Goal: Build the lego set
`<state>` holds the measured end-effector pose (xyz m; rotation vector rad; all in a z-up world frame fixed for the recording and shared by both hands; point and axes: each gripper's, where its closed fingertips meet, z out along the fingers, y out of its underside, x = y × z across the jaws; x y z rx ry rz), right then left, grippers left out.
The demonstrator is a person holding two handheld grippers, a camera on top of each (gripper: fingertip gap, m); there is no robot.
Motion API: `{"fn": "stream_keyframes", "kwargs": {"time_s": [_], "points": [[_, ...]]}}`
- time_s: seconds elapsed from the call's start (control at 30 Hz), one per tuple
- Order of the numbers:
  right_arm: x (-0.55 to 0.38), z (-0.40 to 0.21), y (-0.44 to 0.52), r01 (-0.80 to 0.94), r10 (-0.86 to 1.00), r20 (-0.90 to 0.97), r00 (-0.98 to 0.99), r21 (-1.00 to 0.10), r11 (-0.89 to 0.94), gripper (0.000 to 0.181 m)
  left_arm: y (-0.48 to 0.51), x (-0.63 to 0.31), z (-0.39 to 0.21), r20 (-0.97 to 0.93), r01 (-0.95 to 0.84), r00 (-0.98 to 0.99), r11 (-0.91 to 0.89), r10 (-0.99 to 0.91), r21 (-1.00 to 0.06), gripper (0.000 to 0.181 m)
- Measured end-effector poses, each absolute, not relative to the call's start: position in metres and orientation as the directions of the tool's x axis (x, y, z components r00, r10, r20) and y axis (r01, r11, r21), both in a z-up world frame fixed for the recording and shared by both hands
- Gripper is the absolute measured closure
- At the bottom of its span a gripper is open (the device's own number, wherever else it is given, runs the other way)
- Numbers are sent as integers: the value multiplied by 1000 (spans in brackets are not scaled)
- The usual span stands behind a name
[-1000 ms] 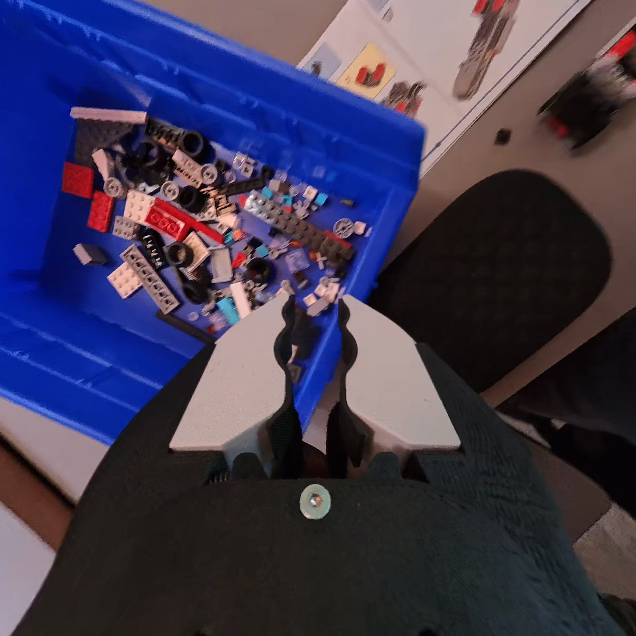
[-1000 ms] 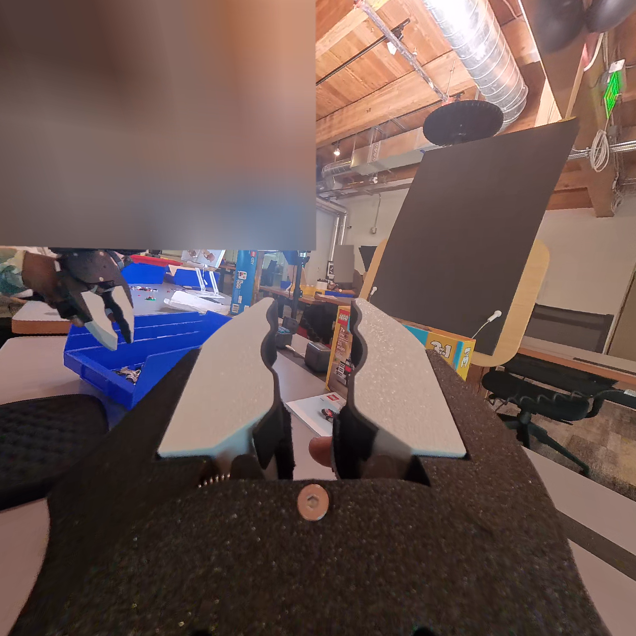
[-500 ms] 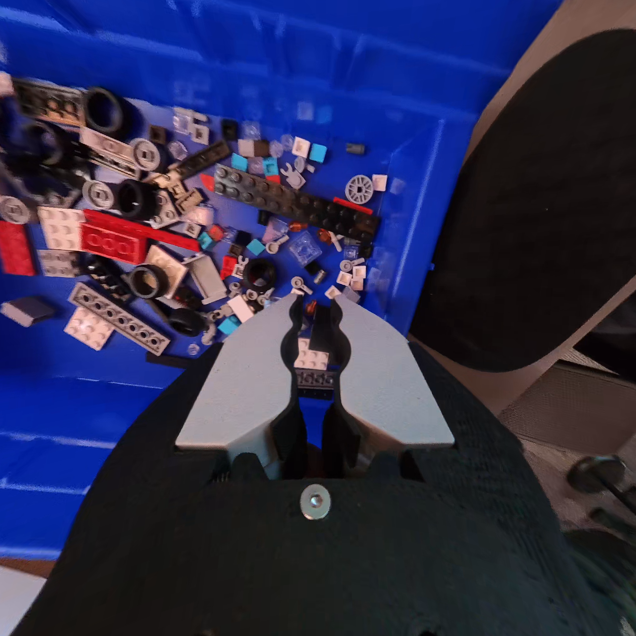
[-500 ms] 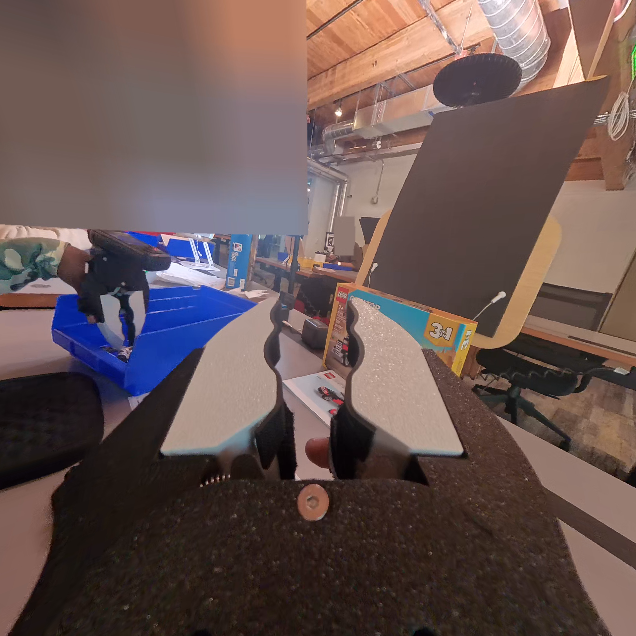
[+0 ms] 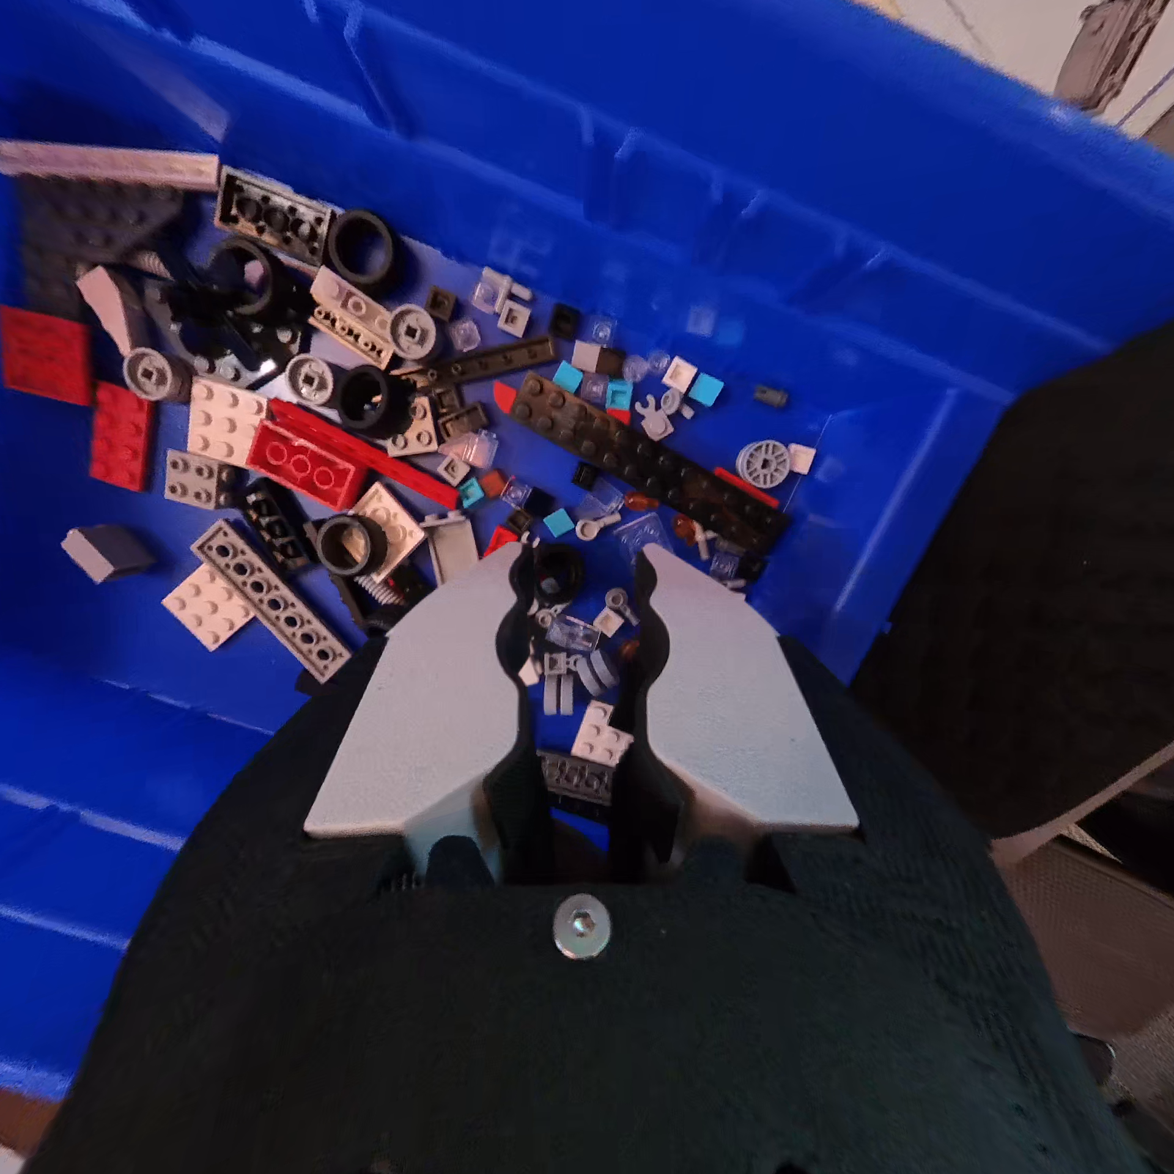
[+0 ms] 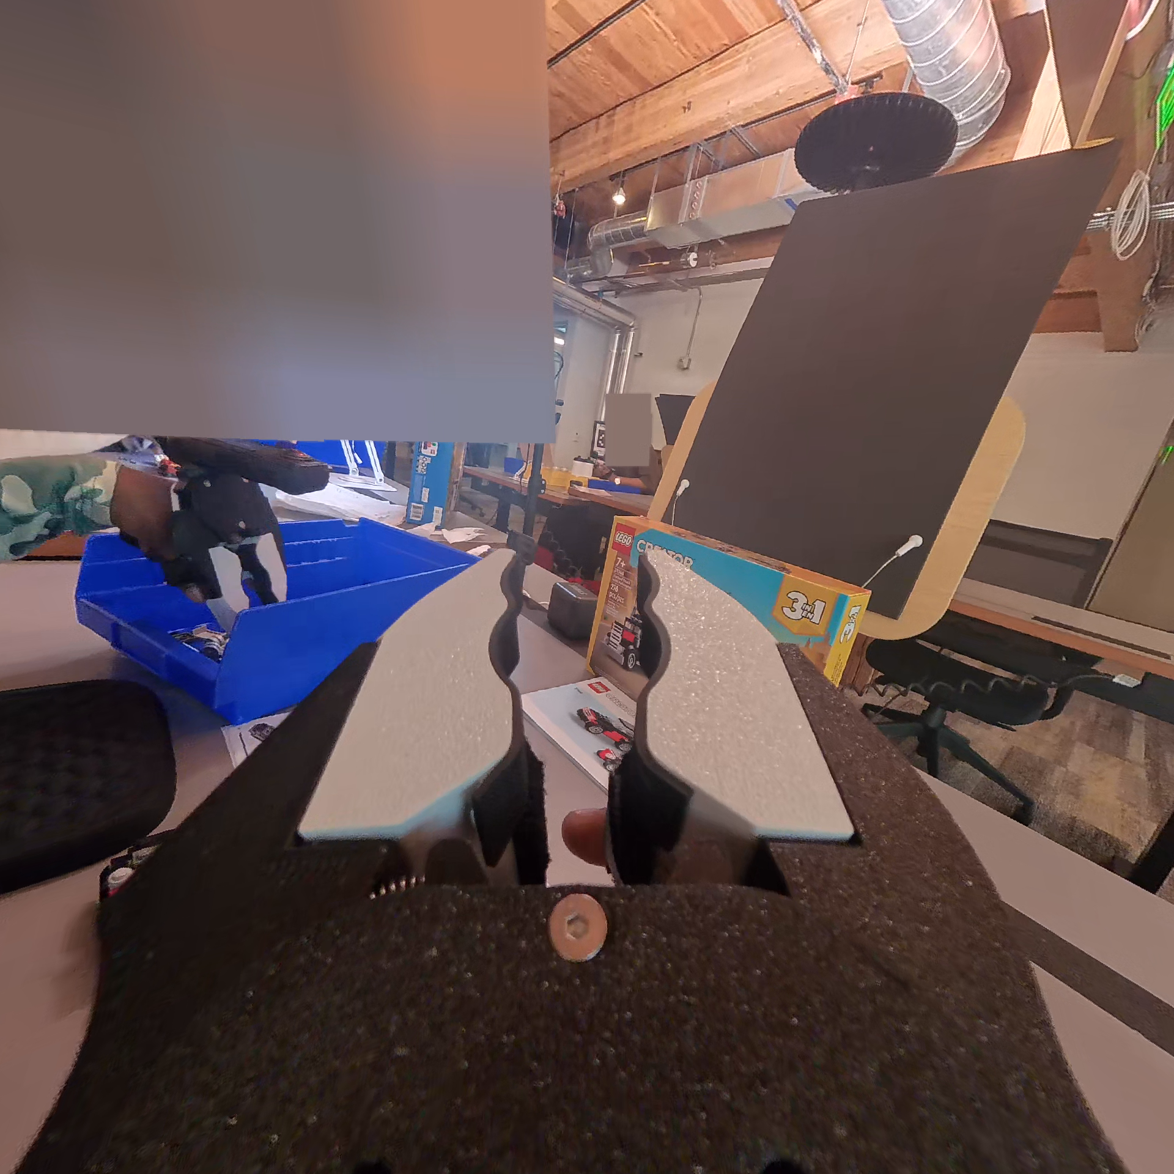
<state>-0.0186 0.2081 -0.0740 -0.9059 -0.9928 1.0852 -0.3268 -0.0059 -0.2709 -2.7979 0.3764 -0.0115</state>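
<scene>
A blue bin [image 5: 699,209] holds several loose lego pieces: red bricks [image 5: 305,464], black tyres [image 5: 362,244], a long black plate [image 5: 641,454], grey and white plates. My left gripper [image 5: 581,559] is open and empty, low inside the bin over small grey and clear pieces [image 5: 572,635] near a black tyre [image 5: 556,572]. In the right wrist view the bin [image 6: 305,610] sits at left with the left gripper [image 6: 248,572] in it. My right gripper [image 6: 575,562] is open and empty above the table, pointing at the room.
A black pad [image 5: 1029,572] lies right of the bin; it also shows in the right wrist view [image 6: 76,775]. An instruction booklet [image 6: 587,718] and the set's box [image 6: 730,603] lie ahead of the right gripper. A dark board [image 6: 889,381] and office chair [image 6: 953,692] stand behind. One gripper's finger ends stand about 40 centimetres off the other's.
My left gripper has moved from the bin's near edge down into the bin among the small pieces, and its jaws have opened wider. The right gripper has tilted slightly and stays open.
</scene>
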Motion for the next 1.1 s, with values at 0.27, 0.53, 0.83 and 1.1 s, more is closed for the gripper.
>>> {"fn": "stream_keyframes", "kwargs": {"time_s": [0.27,0.53,0.83,1.1], "points": [[-23,-78,213,-227,965,199,172,-945,236,147,9,-331,-280,-20,-221,973,-907,-230,-358,148],[-28,-82,216,-178,962,209,175,-954,240,147,18,-320,-290,18,-251,961,-893,-277,-374,150],[-31,-85,217,-151,959,222,177,-957,249,147,17,-351,-273,-106,-160,986,-880,-125,-448,149],[-31,-85,215,-154,959,228,170,-955,255,147,53,-334,-249,-39,-259,950,-712,-310,-653,168]]}}
